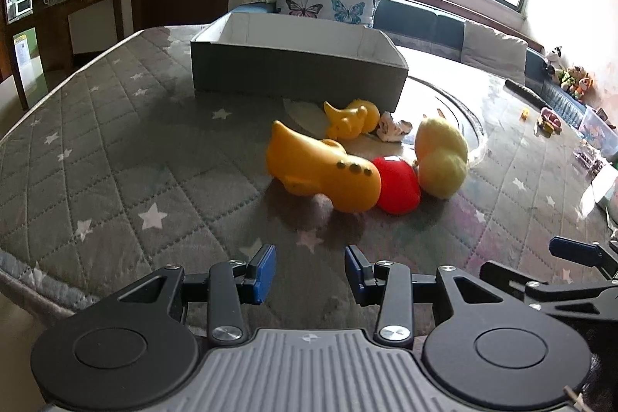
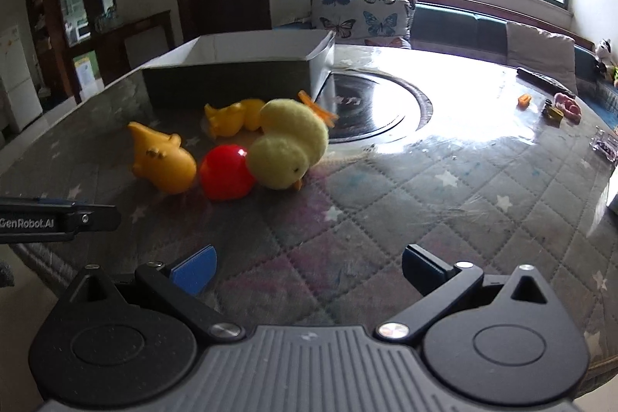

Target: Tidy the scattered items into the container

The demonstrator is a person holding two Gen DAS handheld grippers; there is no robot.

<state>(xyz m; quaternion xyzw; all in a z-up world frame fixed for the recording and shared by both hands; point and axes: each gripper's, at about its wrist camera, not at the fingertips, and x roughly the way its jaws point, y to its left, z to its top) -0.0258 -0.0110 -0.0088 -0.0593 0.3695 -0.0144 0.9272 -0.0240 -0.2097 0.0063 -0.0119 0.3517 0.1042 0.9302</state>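
Note:
A grey open box (image 1: 297, 72) stands on the quilted table, also in the right wrist view (image 2: 239, 76). In front of it lie a large orange rubber toy (image 1: 320, 172) (image 2: 162, 161), a red ball (image 1: 398, 184) (image 2: 226, 172), a fuzzy yellow plush duck (image 1: 440, 157) (image 2: 289, 141), a smaller orange toy (image 1: 351, 118) (image 2: 231, 116) and a crumpled white scrap (image 1: 392, 131). My left gripper (image 1: 311, 267) is open and empty, short of the large orange toy. My right gripper (image 2: 309, 267) is open wide and empty, short of the duck.
A dark round disc (image 2: 370, 103) is set in the table beside the box. Small toys (image 2: 560, 109) and a clear container (image 1: 598, 130) lie at the far right edge. A sofa with butterfly cushions (image 1: 328, 0) stands behind the table.

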